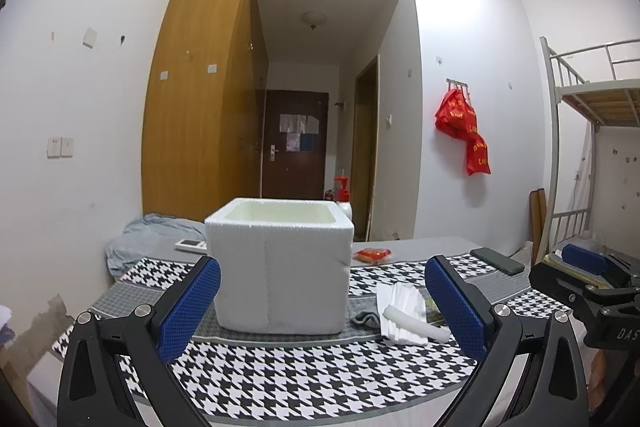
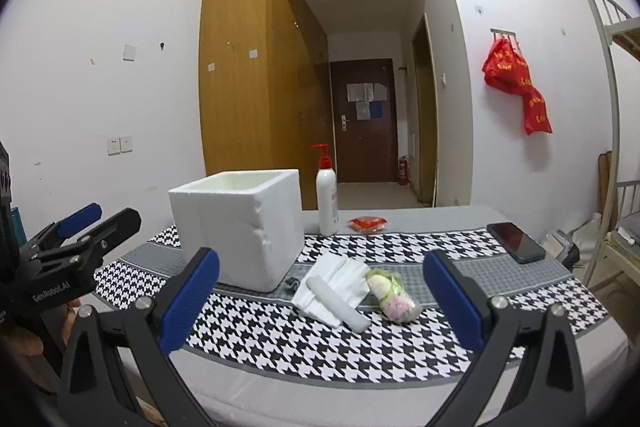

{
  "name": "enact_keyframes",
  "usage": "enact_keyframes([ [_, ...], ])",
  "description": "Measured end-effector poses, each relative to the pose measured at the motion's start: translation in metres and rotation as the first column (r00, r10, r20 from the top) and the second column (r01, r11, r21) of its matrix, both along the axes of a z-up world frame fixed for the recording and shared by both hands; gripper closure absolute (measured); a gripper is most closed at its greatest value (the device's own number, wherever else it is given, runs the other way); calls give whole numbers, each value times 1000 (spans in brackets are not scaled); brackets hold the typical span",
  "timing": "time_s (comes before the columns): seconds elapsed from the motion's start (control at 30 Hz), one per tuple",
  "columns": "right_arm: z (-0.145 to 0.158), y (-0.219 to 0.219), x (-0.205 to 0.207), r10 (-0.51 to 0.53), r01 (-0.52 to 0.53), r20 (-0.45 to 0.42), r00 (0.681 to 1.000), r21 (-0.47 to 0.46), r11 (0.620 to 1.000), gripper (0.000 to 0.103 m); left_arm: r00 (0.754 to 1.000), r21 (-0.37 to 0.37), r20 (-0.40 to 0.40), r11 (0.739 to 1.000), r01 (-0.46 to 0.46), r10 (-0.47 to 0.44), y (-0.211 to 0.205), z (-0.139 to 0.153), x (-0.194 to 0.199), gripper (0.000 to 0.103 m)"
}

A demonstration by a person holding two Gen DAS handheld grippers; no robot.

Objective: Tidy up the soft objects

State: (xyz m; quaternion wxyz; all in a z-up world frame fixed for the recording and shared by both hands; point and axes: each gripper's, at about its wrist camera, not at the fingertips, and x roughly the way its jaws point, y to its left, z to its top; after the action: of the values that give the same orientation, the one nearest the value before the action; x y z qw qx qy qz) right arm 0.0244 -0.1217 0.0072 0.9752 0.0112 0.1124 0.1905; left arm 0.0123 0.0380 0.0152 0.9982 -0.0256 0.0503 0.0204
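A white foam box [image 1: 280, 267] [image 2: 240, 227] stands open-topped on the houndstooth table cloth [image 1: 304, 383]. To its right lie folded white cloths [image 2: 336, 287] [image 1: 400, 307] with a white foam roll [image 2: 336, 303] [image 1: 416, 325] on top, a clear bag of soft pale items [image 2: 394, 293], and a small grey cloth [image 1: 366, 319]. My left gripper [image 1: 322, 301] is open and empty, in front of the box. My right gripper [image 2: 322, 301] is open and empty, in front of the cloths.
A red-capped pump bottle [image 2: 327, 193] stands behind the box. A red packet [image 2: 367, 223] [image 1: 372, 254] and a dark phone [image 2: 516, 242] [image 1: 497, 260] lie further back. A remote [image 1: 192, 245] and blue cloth [image 1: 148, 239] lie at left. A bunk bed [image 1: 592, 99] stands right.
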Motion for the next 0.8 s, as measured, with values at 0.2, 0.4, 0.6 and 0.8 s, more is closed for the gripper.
enact_keyframes([
  [0.2,-12,-4,2,-25,24,-28,999,-16,1000,0,1000,9,-31,1000,7,-7,-6,-11,5,1],
  [0.4,-18,-5,9,-25,24,-52,998,-22,999,0,998,27,-67,999,22,-20,-13,-19,14,1],
  [0.6,-23,-10,23,-38,35,-84,996,-30,999,0,994,31,-103,999,41,-37,-20,-23,30,1],
  [0.8,-27,-15,40,-64,59,-123,990,-40,997,0,981,34,-174,995,94,-87,-29,-31,52,1],
])
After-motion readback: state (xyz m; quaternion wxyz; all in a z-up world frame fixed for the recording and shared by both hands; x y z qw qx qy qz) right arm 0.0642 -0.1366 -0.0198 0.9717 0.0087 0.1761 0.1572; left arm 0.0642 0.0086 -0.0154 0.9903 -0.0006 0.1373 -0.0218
